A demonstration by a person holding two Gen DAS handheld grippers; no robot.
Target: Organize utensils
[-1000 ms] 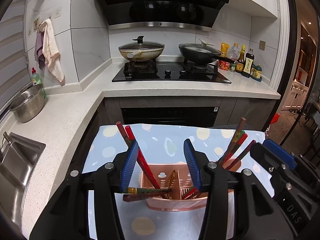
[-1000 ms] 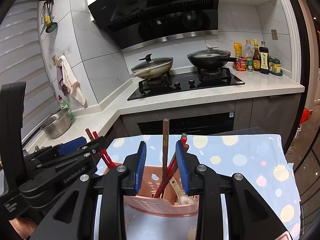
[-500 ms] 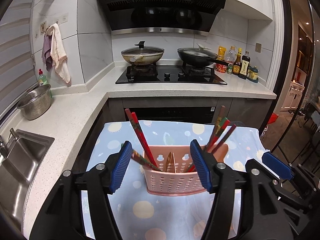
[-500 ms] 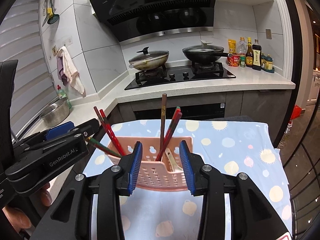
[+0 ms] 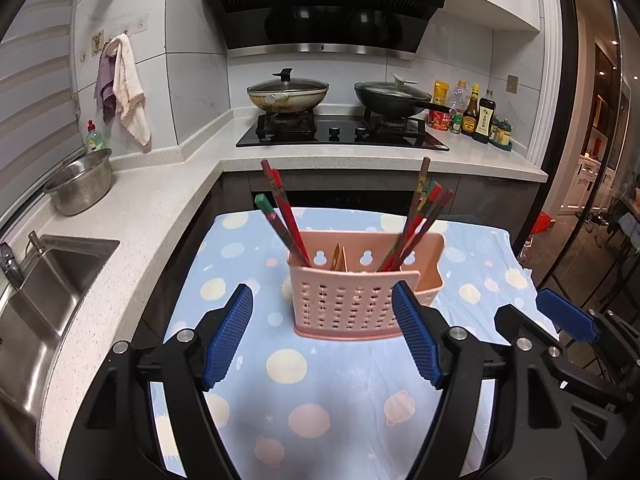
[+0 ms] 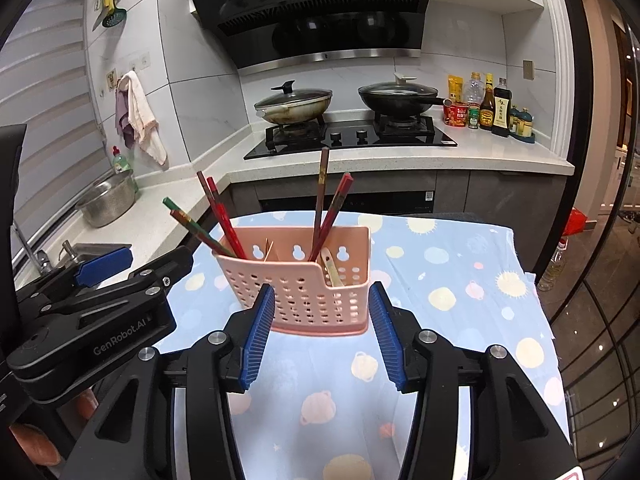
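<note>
Holder: pink perforated utensil holder (image 5: 352, 304) stands upright on the blue patterned cloth (image 5: 320, 392), nearer the cloth's far edge, long axis parallel to that edge.
Left chopsticks: red pair and green-tipped pair (image 5: 282, 216) in the holder's left compartment, tips down, tops leaning left.
Right chopsticks: brown and red ones (image 5: 424, 216) in the right compartment, tops leaning right.
Spoon: pale spoon (image 6: 331, 268) in the right end, handle up.
Left gripper (image 5: 322, 340): jaws apart and opening, nothing between them, short of the holder.
Right gripper (image 6: 322, 336): jaws apart and opening, empty, near the holder's front.
</note>
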